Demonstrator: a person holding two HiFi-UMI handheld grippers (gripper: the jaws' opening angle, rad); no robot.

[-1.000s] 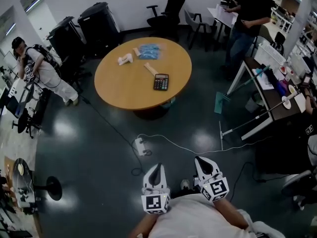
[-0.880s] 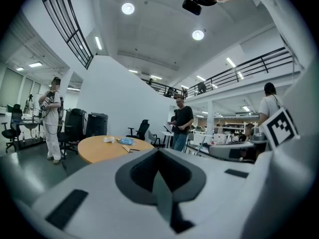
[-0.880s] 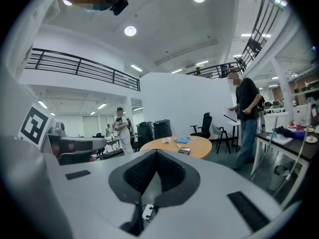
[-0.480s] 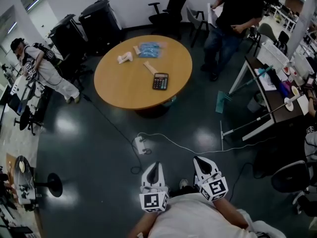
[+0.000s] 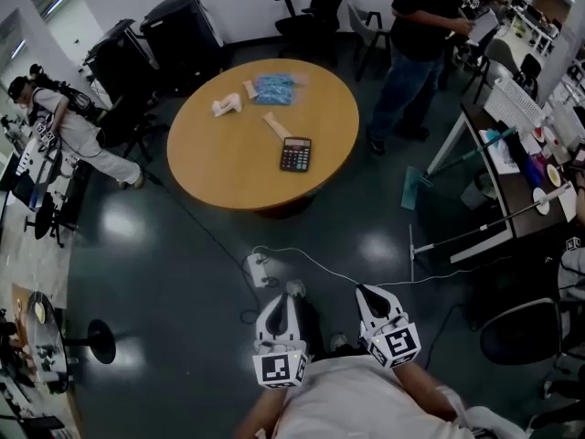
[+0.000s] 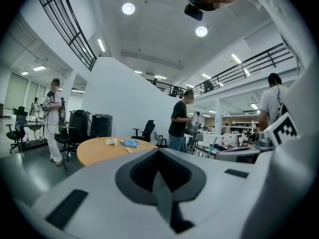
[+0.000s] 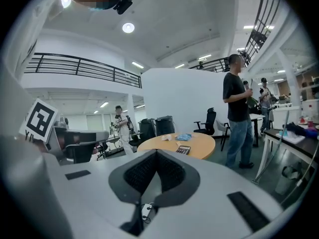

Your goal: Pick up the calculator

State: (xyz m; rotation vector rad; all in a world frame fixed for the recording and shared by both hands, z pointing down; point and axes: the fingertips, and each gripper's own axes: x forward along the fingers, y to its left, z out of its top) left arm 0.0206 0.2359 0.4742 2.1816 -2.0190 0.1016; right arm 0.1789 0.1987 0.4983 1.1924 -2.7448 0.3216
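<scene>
A black calculator (image 5: 295, 155) lies on the round wooden table (image 5: 228, 167), toward its right side; the right gripper view shows the calculator (image 7: 183, 150) far off. Both grippers hang close to my body, well short of the table, over the dark floor. My left gripper (image 5: 281, 306) is shut with its jaws pressed together and nothing between them. My right gripper (image 5: 368, 295) is shut too and empty. In the left gripper view the calculator is hidden behind the gripper's body.
On the table also lie a blue packet (image 5: 274, 89), a white object (image 5: 226, 106) and a tan stick (image 5: 277, 125). A power strip (image 5: 257, 267) with a white cable lies on the floor between me and the table. A person (image 5: 422, 35) stands right of the table, desks beyond.
I have moved nearer the table, so it sits lower in the head view. The person in black has walked from the desks toward the table's right. Both grippers stay shut.
</scene>
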